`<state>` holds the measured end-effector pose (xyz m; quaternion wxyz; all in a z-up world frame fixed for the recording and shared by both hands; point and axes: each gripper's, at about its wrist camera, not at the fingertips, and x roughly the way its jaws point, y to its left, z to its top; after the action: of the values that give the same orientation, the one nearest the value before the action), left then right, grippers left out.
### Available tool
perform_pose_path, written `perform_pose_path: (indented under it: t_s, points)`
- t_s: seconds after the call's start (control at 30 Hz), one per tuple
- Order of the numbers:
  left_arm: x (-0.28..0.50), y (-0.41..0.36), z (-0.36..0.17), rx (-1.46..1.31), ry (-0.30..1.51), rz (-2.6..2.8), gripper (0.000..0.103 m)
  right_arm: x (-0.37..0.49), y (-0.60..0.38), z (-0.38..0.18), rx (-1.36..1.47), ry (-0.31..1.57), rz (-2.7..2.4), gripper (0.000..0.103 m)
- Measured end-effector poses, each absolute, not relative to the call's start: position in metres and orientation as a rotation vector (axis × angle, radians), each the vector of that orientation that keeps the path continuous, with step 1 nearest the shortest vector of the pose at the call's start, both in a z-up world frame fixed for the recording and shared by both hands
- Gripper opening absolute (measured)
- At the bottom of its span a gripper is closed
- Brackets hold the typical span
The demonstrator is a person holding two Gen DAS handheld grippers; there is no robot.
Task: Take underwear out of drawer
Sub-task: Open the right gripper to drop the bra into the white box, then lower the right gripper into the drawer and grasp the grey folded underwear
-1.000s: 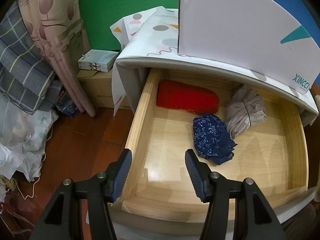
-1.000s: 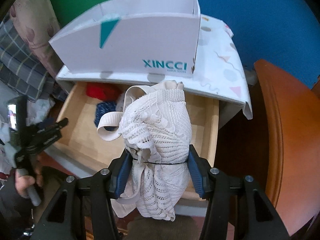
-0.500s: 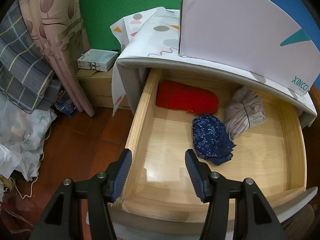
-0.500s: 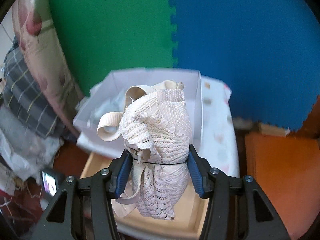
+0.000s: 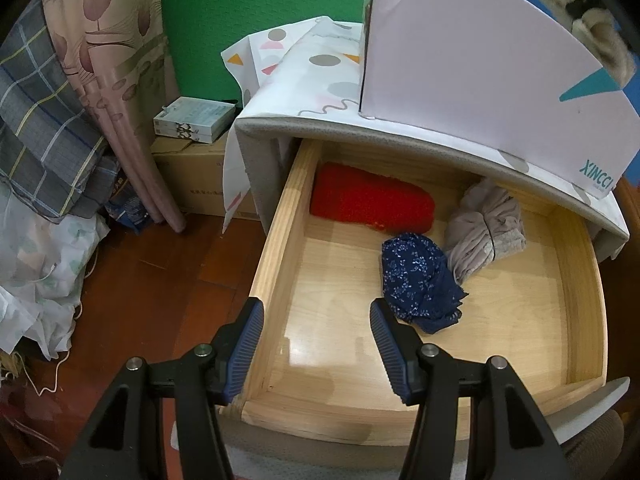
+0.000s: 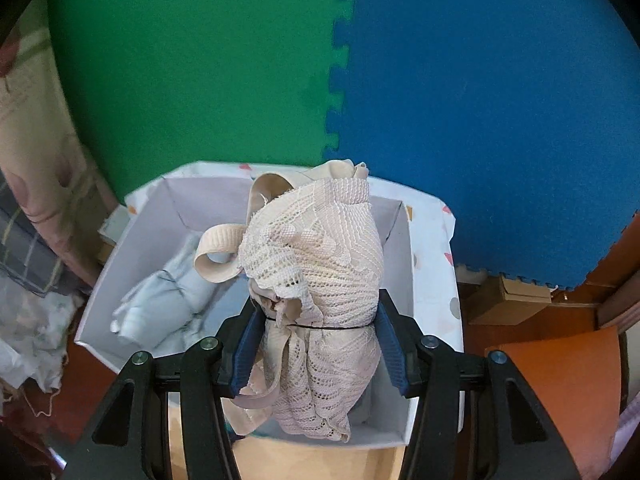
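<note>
Green and blue foam mats line the wall behind a low cabinet draped in a patterned white cloth (image 5: 320,60), with red-brown wooden floor at nine o'clock in the left wrist view. On the cabinet top stands an open white cardboard box (image 6: 400,248), and below it a pale wooden drawer (image 5: 276,240) is pulled out.

The right gripper (image 6: 316,344) has its jaws closed around a bundled cream lace undergarment (image 6: 320,272), bound at its waist by a thin dark band, hanging over the box. A pale grey rolled garment (image 6: 168,300) already lies inside the box at nine o'clock. The left gripper (image 5: 316,344) hovers at the drawer's front left corner, jaws wide and holding nothing.

Three pieces remain in the drawer: a red fuzzy folded piece (image 5: 372,204) at twelve o'clock, a navy floral bundle (image 5: 416,276) at centre, and a beige tied bundle (image 5: 484,232) touching it at two o'clock.

The loose elastic strap loop (image 6: 218,256) looks likely to snag on the box rim or a jaw at release. A drop too near the box's front wall could spill the bundle back into the drawer. The navy and beige bundles touch, so a careless grab may drag both.
</note>
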<state>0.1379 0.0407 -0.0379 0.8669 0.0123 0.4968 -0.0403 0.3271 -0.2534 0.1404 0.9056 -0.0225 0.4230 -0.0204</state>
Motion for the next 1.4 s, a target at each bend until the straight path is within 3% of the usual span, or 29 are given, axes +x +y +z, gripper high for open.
perform_pose_path:
  t_s: [0.4,0.67,1.17,1.4]
  points:
    - [0.138,0.046,-0.039,-0.011,1.040,-0.079,0.057,0.359,-0.258,0.086,-0.054,1.006,-0.076,0.052]
    - [0.139,0.045,-0.040,-0.017,1.046,-0.080,0.057,0.353,-0.260,0.083,-0.037,0.988,-0.064,0.061]
    - [0.138,0.048,-0.041,-0.010,1.047,-0.049,0.057,0.227,-0.258,0.103,-0.012,0.850,0.038,0.062]
    - [0.138,0.054,-0.041,-0.019,1.045,-0.034,0.057,0.196,-0.251,0.068,-0.005,0.910,0.083,0.062]
